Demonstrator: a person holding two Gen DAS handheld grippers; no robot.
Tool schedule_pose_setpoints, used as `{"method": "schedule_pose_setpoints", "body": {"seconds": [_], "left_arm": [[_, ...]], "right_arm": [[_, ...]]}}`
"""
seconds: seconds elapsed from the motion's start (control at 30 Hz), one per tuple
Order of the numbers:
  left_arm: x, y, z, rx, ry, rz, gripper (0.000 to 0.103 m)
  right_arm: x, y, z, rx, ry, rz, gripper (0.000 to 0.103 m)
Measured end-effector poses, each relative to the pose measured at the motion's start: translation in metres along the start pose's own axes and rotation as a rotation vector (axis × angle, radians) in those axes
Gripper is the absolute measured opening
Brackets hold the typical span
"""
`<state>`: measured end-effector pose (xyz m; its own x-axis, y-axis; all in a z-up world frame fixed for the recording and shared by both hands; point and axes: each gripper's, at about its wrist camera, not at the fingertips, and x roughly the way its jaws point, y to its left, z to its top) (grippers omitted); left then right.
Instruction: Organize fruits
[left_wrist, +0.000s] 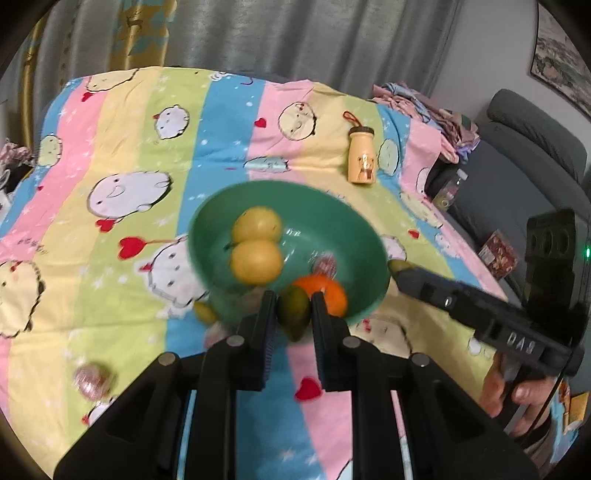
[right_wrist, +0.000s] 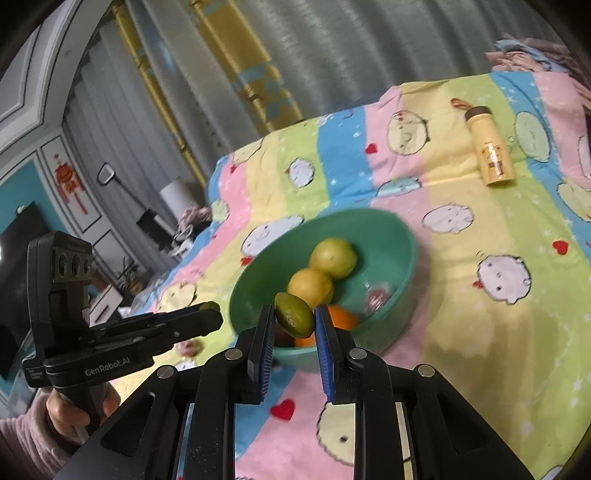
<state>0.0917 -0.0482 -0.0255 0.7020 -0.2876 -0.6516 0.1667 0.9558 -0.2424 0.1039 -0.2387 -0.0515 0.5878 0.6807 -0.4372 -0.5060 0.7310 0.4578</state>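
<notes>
A green bowl (left_wrist: 343, 218) sits on the striped cartoon cloth and also shows in the right wrist view (right_wrist: 388, 236). It holds two yellow fruits (left_wrist: 256, 240), an orange (left_wrist: 325, 291) and a small pink foil-wrapped item (left_wrist: 325, 264). My left gripper (left_wrist: 293, 306) is shut on a green fruit (left_wrist: 293, 314) at the bowl's near rim. My right gripper (right_wrist: 294, 317) is shut on another green fruit (right_wrist: 293, 315) over the bowl's near edge; it appears in the left wrist view (left_wrist: 399, 267) at the bowl's right side.
A cream bottle (left_wrist: 361, 155) with a brown cap lies behind the bowl. A pink foil-wrapped ball (left_wrist: 90, 380) and a small yellow fruit (left_wrist: 205, 312) lie on the cloth left of the bowl. A grey sofa (left_wrist: 535, 155) and piled clothes (left_wrist: 424, 107) are at right.
</notes>
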Motion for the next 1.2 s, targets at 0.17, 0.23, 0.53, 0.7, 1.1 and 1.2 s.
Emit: {"method": "schedule_pose_setpoints", "body": {"seconds": [0.17,0.23,0.53,0.7,1.1,1.2], "left_arm": [[0.022,-0.007,0.015,0.010,0.011,0.006,0.018],[0.030,-0.010,0.020,0.022,0.019,0.015,0.018],[0.065,-0.012,0.027,0.068,0.071,0.069,0.018],[0.077,-0.009,0.031,0.098,0.087,0.107,0.019],[0.090,-0.013,0.032,0.134,0.105,0.155,0.019],[0.093,-0.014,0.030,0.143,0.116,0.164,0.019]], "right_arm": [[0.005,-0.011,0.011,-0.001,0.008,-0.044,0.023],[0.008,-0.015,0.016,0.004,0.009,-0.047,0.023],[0.032,-0.021,0.029,-0.017,0.041,-0.111,0.024],[0.047,-0.023,0.032,-0.024,0.066,-0.129,0.024],[0.063,-0.024,0.030,-0.038,0.109,-0.183,0.024],[0.063,-0.021,0.030,-0.047,0.113,-0.186,0.024]]}}
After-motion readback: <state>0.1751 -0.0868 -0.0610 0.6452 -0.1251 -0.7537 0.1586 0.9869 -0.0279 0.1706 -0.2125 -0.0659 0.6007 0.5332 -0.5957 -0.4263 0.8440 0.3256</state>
